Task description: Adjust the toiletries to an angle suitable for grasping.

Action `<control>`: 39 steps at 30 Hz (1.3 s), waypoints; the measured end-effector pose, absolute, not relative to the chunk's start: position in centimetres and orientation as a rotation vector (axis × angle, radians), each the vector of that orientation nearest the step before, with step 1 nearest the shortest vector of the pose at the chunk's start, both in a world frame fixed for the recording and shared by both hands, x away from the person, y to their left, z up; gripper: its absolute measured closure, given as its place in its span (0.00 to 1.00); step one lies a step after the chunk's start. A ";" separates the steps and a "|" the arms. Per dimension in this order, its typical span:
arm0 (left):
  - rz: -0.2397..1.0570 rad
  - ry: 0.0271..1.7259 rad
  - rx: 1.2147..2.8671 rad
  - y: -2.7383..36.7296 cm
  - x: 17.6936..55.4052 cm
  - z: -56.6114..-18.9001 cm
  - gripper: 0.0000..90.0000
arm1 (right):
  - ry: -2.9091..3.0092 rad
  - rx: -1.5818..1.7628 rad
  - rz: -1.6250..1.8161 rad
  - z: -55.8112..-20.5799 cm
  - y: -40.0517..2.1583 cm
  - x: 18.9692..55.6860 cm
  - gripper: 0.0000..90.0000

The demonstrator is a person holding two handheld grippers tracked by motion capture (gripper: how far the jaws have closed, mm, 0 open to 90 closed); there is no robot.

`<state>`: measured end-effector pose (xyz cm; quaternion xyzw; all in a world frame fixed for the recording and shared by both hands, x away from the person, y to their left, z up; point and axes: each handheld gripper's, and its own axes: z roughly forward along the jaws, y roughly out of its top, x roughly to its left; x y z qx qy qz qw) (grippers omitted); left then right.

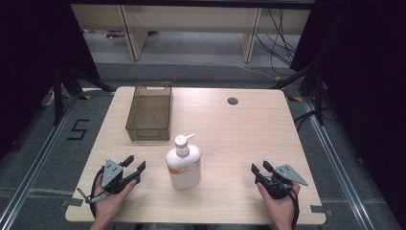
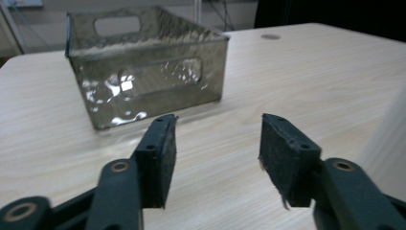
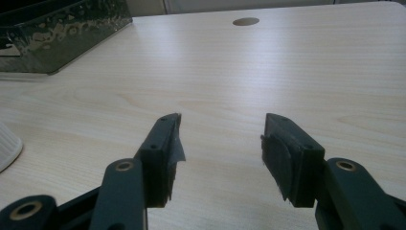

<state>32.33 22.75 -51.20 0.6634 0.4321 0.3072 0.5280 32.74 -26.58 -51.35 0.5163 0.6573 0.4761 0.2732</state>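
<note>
On a light wooden table (image 1: 230, 124), a white pump bottle (image 1: 183, 165) with an orange label, upright, in the lower centre of the high view. Behind it, toward upper left, a smoky transparent bin (image 1: 149, 112) with handle cutouts, near but not touching. At lower left, the left gripper (image 1: 135, 167) in the left hand (image 1: 111, 196), jaws spread wide, nothing between them; well apart from the bottle. At lower right, the right gripper (image 1: 260, 168) in the right hand (image 1: 278, 203), jaws also spread and empty. In the left gripper view, the bin (image 2: 143, 67) in the upper left, beyond the open jaws. In the right gripper view, bin corner (image 3: 62, 38) at upper left, a round hole (image 3: 245, 21) in the table at top centre.
</note>
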 end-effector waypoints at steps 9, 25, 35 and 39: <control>0.629 0.890 1.632 20.4 28.0 -48.9 0.88 | 1.764 1.396 1.297 -51.4 -26.6 32.8 0.54; 0.501 0.669 1.724 14.4 26.3 -46.5 1.00 | 1.770 1.406 1.284 -51.4 -26.4 32.9 0.54; 0.523 0.673 1.745 13.5 28.1 -46.4 1.00 | 1.785 1.386 1.285 -51.4 -26.5 32.9 0.54; 0.529 0.682 1.749 13.5 28.5 -46.4 1.00 | 1.779 1.392 1.296 -51.4 -26.5 32.9 0.54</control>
